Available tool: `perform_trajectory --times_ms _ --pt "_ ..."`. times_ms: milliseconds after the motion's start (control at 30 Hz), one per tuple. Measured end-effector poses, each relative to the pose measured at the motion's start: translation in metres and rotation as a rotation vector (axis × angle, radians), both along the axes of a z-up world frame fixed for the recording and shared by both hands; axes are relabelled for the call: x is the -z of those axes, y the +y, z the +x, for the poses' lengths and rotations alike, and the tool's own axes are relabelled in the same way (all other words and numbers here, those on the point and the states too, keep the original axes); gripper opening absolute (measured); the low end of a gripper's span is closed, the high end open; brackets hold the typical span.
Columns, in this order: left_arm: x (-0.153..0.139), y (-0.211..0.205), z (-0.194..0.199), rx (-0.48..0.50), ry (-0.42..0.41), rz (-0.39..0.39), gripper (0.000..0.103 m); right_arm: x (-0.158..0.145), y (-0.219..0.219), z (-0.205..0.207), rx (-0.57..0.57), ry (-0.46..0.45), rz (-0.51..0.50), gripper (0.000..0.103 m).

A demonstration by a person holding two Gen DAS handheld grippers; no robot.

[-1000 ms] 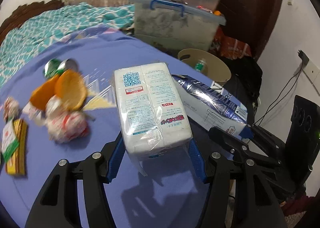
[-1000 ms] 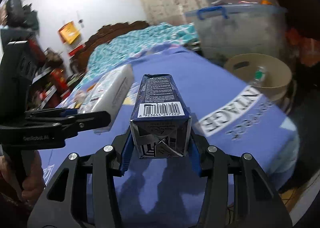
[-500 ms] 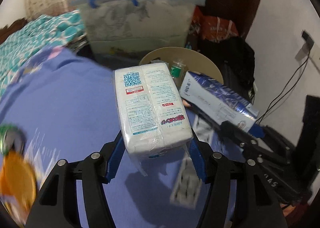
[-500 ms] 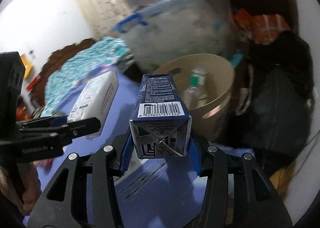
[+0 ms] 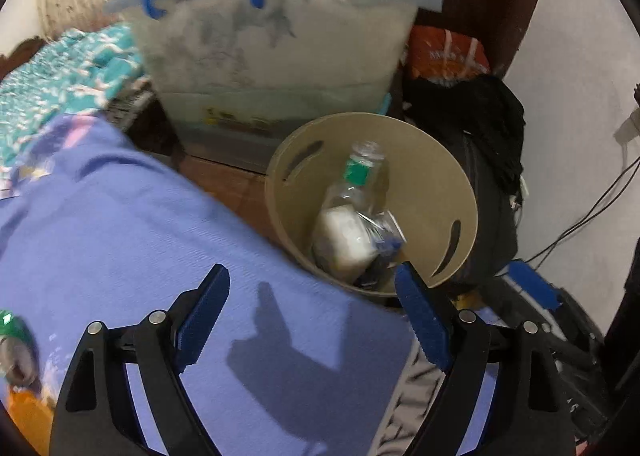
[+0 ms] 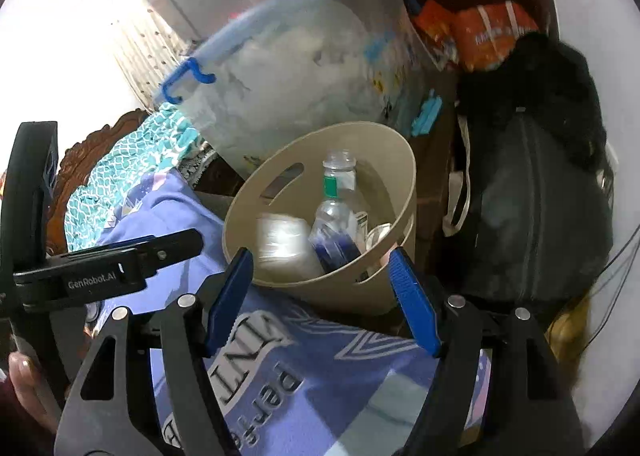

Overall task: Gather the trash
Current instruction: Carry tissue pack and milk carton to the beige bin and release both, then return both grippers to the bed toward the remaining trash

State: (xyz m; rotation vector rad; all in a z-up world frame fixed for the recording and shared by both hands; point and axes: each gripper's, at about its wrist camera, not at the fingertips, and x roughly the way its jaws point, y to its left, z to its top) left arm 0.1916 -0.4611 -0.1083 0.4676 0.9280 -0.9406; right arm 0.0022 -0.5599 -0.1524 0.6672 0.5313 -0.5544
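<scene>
A beige round bin (image 5: 436,175) stands on the floor beside the purple-covered table; it also shows in the right wrist view (image 6: 256,211). In it lie the white tissue pack (image 5: 340,240), the dark blue carton (image 5: 384,252) and a clear plastic bottle (image 5: 362,171). The right wrist view shows the same pack (image 6: 284,244), carton (image 6: 336,252) and bottle (image 6: 338,191). My left gripper (image 5: 312,300) is open and empty over the table edge, just before the bin. My right gripper (image 6: 320,280) is open and empty, just before the bin's near rim.
A large clear storage box (image 5: 272,47) with blue handles stands behind the bin. A black bag (image 6: 536,207) and orange packets (image 5: 444,55) lie to the right. Orange peel (image 5: 24,420) and a green can (image 5: 10,326) remain at the table's left edge.
Both grippers moved over to the bin and opened. The tissue pack and the blue carton left the jaws and now lie in the bin.
</scene>
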Motion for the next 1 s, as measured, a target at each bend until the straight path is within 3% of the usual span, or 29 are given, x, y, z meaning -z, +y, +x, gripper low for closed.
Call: perform_trajectory --times_ms 200,467,733,1000 --pt "-0.025 0.11 -0.015 -0.159 -0.15 -0.031 0.082 -0.026 0.065 -0.007 -0.048 -0.032 -0.151 0.072" --pt "-0.033 0.266 -0.033 -0.467 -0.203 0.001 0.085 -0.052 0.178 0.017 -0.279 -0.05 -0.307 0.072" --pt "-0.032 0.424 -0.054 -0.822 -0.205 -0.022 0.085 -0.064 0.296 0.029 -0.569 -0.061 -0.302 0.072" --pt "-0.021 0.533 -0.077 -1.072 -0.235 0.03 0.088 -0.053 0.415 0.035 -0.865 0.013 -0.319 0.072"
